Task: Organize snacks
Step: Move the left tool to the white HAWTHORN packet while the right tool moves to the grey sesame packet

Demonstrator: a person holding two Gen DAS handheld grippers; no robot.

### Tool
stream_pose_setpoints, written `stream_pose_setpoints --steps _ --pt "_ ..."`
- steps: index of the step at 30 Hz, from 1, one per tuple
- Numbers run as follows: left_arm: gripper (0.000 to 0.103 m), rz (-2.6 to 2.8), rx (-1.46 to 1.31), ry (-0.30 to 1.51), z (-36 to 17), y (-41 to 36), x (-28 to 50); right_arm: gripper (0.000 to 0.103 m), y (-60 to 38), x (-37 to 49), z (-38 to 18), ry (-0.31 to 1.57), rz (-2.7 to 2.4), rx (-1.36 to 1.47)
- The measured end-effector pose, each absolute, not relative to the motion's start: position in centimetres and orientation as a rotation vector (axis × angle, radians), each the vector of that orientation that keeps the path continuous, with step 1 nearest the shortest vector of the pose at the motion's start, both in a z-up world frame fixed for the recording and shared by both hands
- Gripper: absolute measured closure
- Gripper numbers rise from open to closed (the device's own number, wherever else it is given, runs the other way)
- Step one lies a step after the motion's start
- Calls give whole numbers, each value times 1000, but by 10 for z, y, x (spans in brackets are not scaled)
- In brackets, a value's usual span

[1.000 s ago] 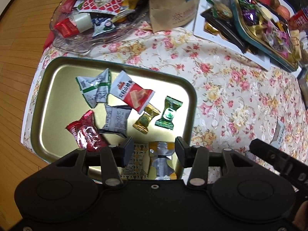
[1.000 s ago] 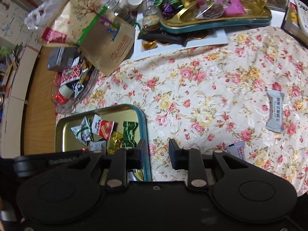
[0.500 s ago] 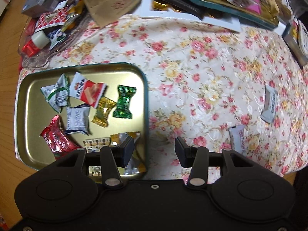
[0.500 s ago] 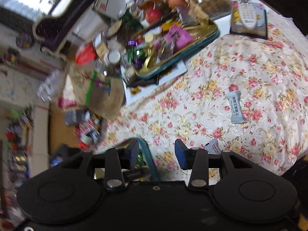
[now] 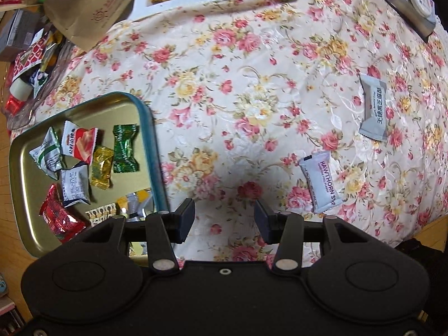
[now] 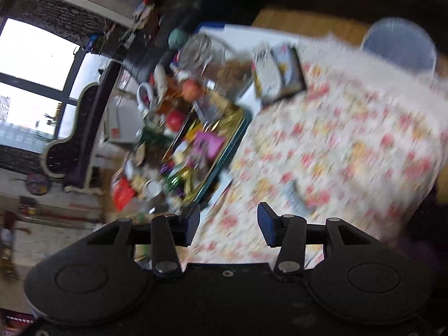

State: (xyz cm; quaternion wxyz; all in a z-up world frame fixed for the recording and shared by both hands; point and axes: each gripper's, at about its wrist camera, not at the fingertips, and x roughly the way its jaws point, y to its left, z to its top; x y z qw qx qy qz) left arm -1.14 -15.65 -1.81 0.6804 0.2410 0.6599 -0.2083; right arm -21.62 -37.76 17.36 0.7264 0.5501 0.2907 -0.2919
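Two wrapped snacks lie loose on the floral cloth of the bench: the white Hawthorn strip near the front edge, and the grey bar beyond it toward the right edge, the two apart. At the bench's front-left corner your gold tray holds the gathered pieces, among them a green candy, a gold candy, a red-and-white packet and a red foil packet.

Your left tongs stand wide open and hold nothing; they hang over bare cloth between the tray's right rim and the Hawthorn strip, touching neither. The left finger sits just beside the tray's rim.

Your right tongs are likewise wide open and empty. Their view is motion-blurred and tilted, looking across the cloth toward a second, crowded teal tray at the far side; a pale wrapper shows ahead of the fingers, too blurred to identify.
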Motion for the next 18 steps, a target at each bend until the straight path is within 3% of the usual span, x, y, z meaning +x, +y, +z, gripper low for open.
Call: stream_pose_setpoints --steps 9,18 --pt "49 -512 575 1523 -27 -166 -22 51 -420 -241 131 656 -669 1501" --pt "49 -489 607 1529 -35 -162 -20 52 -444 -260 120 568 -865 1522"
